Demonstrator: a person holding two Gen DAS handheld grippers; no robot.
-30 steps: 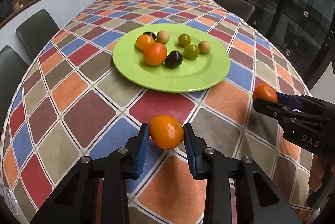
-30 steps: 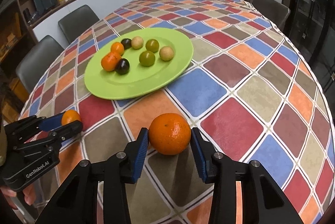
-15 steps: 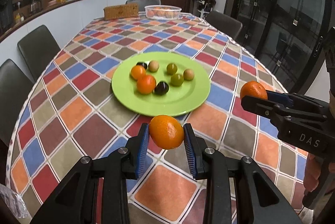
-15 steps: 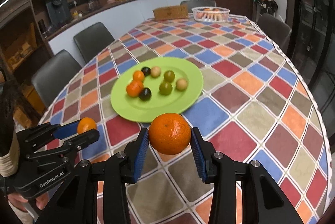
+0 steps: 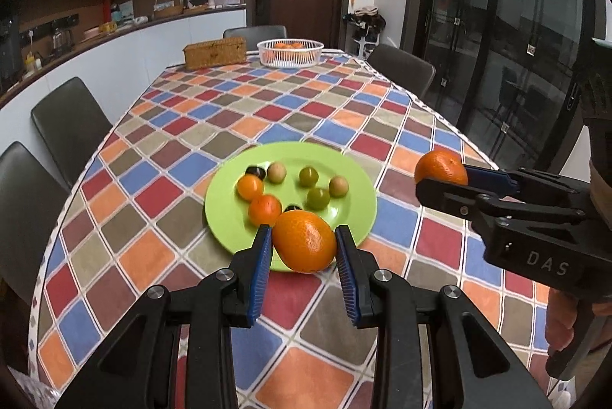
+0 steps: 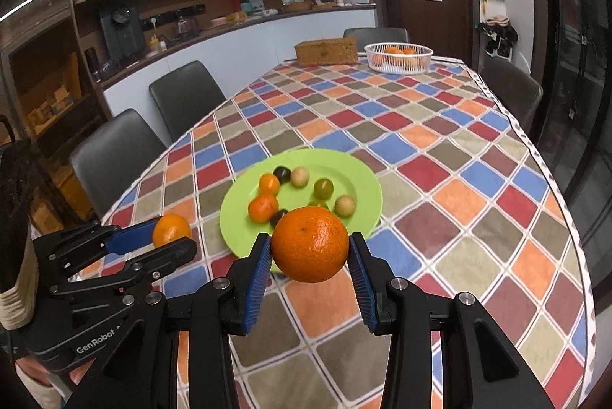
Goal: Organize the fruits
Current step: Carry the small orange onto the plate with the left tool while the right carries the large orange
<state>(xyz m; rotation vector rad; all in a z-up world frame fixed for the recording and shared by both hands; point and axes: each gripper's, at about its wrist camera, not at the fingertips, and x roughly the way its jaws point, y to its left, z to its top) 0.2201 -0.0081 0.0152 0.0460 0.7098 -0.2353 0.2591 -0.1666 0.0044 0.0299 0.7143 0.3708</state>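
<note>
The left tool (image 5: 304,246) is clamped on a small orange (image 5: 305,241), its blue pads pressing the fruit's two sides, and the fruit hangs clear of the tabletop (image 5: 160,149). The fruit is egg-shaped and sits slightly skewed between the pads, so a tilt of the wrist could probably let it roll out forward. Just ahead of this tool lies the green plate (image 5: 355,176), carrying several small fruits: two orange, two green, two pale and two dark ones. A drop from here would likely strike the plate's near rim or knock those loose fruits, which could then roll off across the cloth.

The right tool (image 6: 310,252) is clamped on a larger orange (image 6: 310,244), also held in the air, with the same plate just ahead and slightly to its left. This fruit is rounder and bulges well past the pads above and below, so I judge the hold depends on squeeze alone; any easing of pressure mid-carry would release it.

The two tools are close beside each other, each visible in the other's camera. If both head for one spot together, fingers or fruit may collide. Far ahead of both, at the tabletop's far end beside a wicker box (image 5: 215,52), stands a white basket (image 6: 397,62) already holding oranges. If that is the destination, the long carry gives more chance of a slip.
</note>
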